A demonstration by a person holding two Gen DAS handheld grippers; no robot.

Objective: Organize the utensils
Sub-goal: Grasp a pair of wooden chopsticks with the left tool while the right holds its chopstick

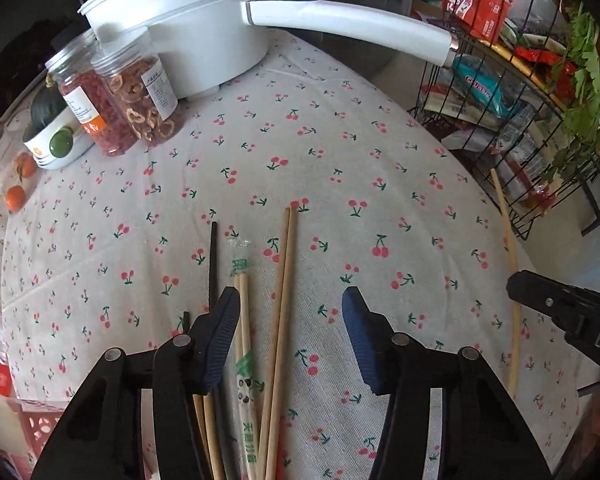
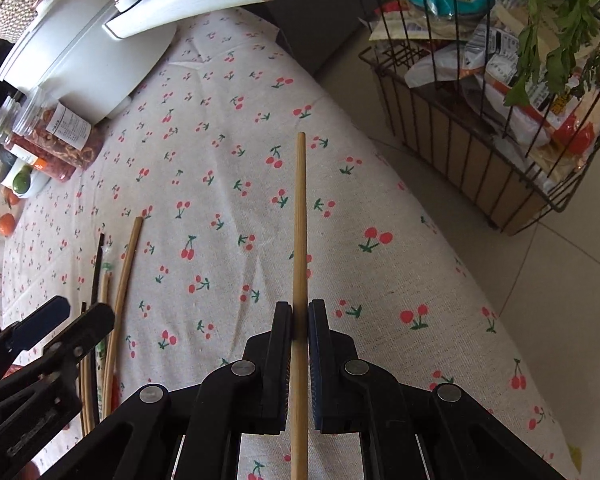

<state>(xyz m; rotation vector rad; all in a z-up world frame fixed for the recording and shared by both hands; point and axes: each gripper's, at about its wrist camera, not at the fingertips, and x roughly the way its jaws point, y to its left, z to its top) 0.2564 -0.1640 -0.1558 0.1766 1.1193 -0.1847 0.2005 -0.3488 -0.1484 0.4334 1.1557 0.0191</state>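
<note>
The right gripper [image 2: 299, 316] is clamped on a single wooden chopstick [image 2: 300, 216], which runs straight up between the pads and points toward the table's far edge. Its tip hangs over the cherry-print tablecloth [image 2: 228, 128], near the table's right edge. In the left wrist view the same chopstick [image 1: 507, 264] shows as a pale curved line along that right edge, with the right gripper [image 1: 518, 286] closed around its lower part.

The left gripper [image 1: 290, 308] stands with its jaws apart over the chopstick pile [image 1: 260, 340] at the near edge of the table. Whether its pads touch any stick cannot be told. A wooden pair [image 1: 284, 280] lies between the jaws, its tips close together and pointing away. Just left of it is a paper-wrapped pair [image 1: 244, 320] with green print, lying against the left pad. A black chopstick [image 1: 213, 264] lies further left, outside that pad. More sticks pass under the left finger.

At the far left corner stand a white pot [image 1: 180, 28] with a long handle, two jars [image 1: 116, 96] of dried food beside it, and a small bowl [image 1: 56, 148]. Off the right edge, on the floor, stands a wire basket [image 1: 512, 152] full of packets and greens.
</note>
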